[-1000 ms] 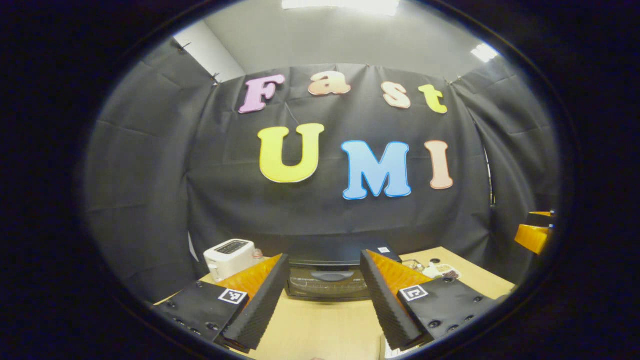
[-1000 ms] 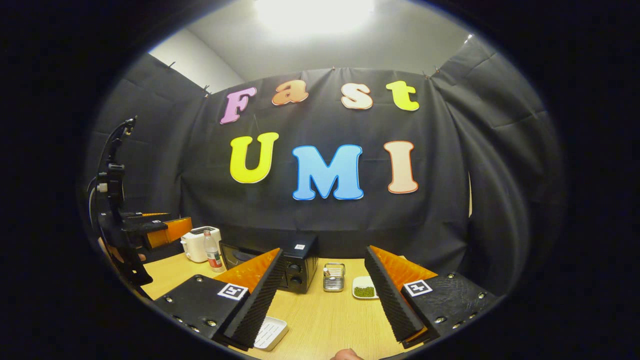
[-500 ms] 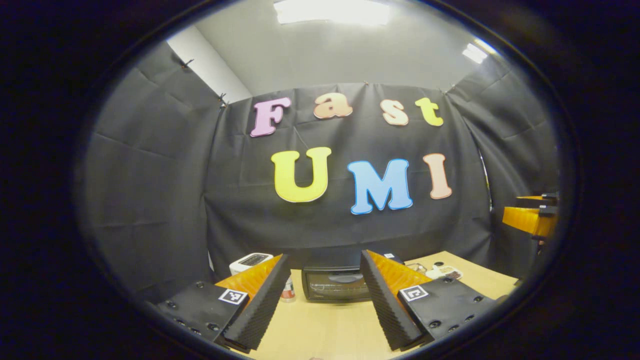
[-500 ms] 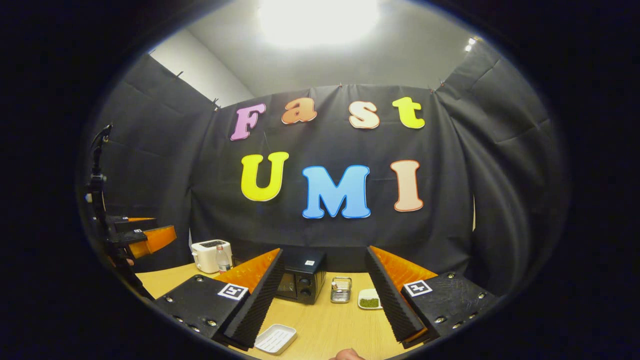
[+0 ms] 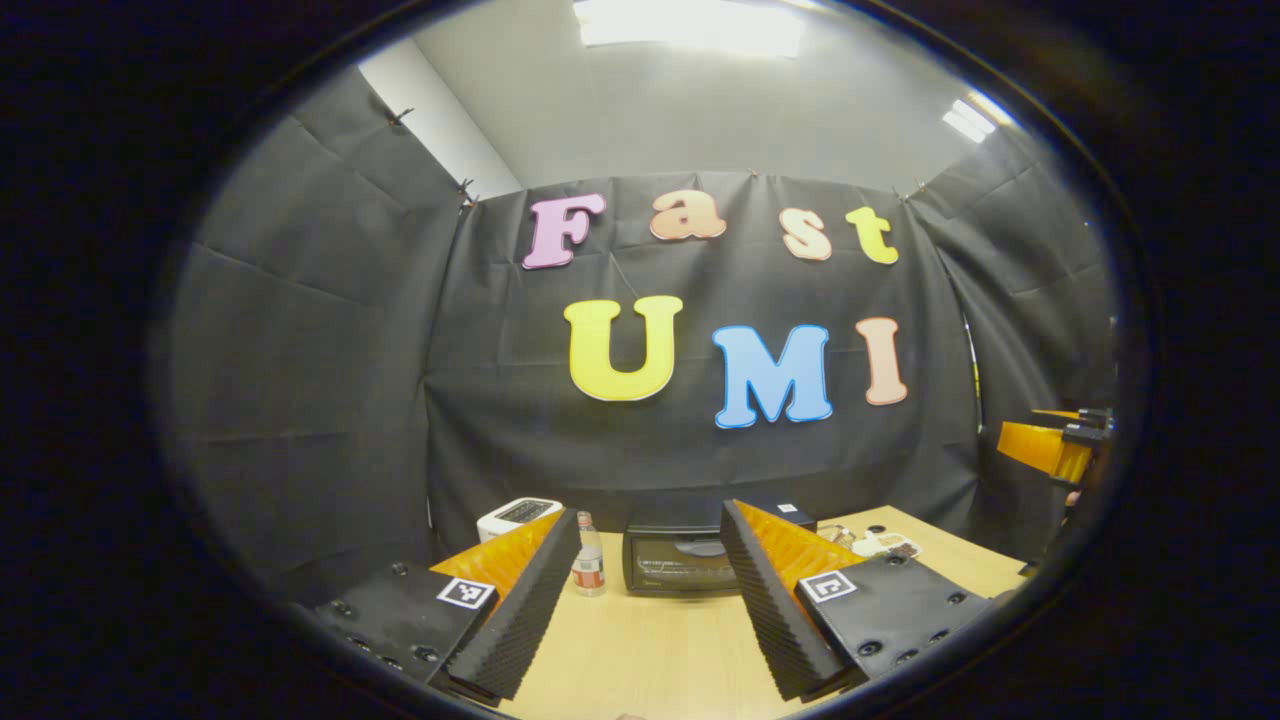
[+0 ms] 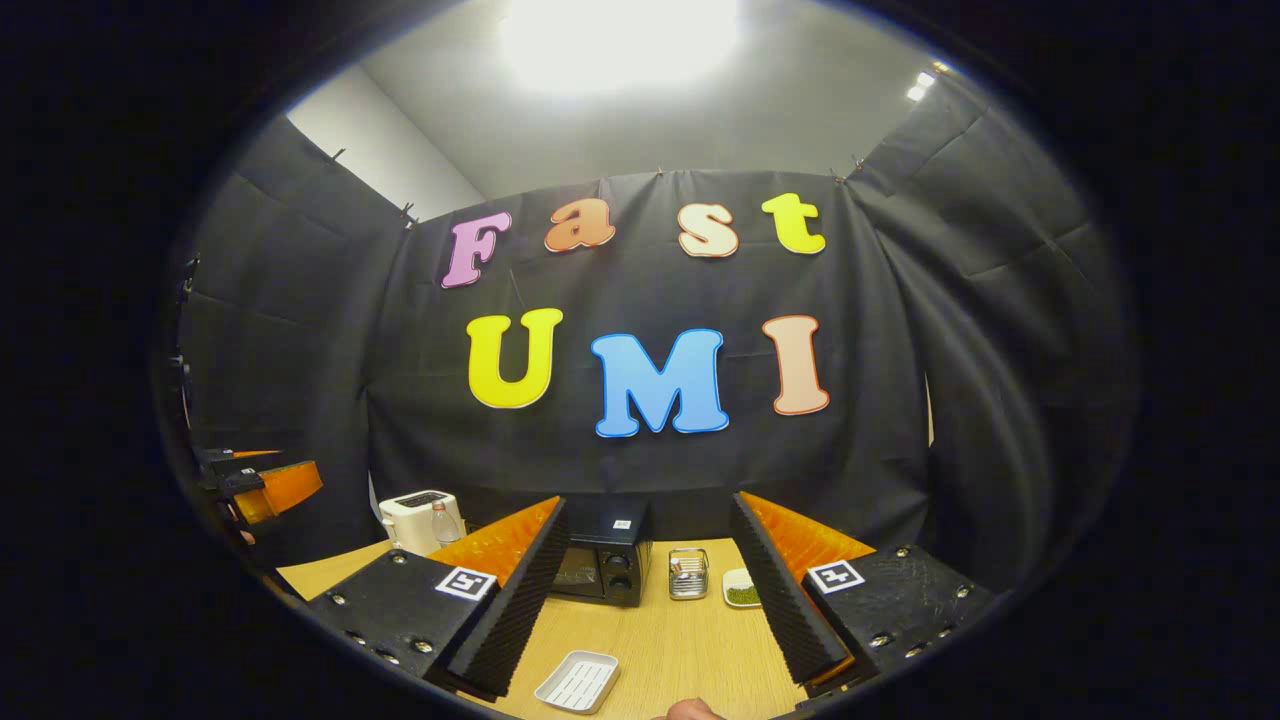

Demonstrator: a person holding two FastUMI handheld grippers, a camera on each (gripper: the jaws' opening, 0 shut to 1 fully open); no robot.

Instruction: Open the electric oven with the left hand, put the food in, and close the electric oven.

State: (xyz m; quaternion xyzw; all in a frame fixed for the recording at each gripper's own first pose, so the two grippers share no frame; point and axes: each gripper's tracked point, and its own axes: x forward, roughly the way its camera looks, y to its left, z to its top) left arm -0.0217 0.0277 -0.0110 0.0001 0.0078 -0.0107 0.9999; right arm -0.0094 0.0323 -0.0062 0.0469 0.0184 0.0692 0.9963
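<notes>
Electric oven [image 5: 680, 562] door closed, label unreadable; left claw [image 5: 648, 600] and right claw [image 6: 648, 600] spread, empty.

Both views are evenly lit from overhead. In the right gripper view a ceiling light [image 6: 620, 40] at 12 o'clock is blown out to white glare. In the left gripper view a ceiling panel [image 5: 690, 22] at 12 o'clock and a smaller one [image 5: 968, 118] at 2 o'clock glare less. Focus is sharp centrally. Fisheye distortion bends the cloth wall [image 5: 330, 330] toward the edges. The table [image 6: 690, 640] shows faint, soft shadows.
</notes>
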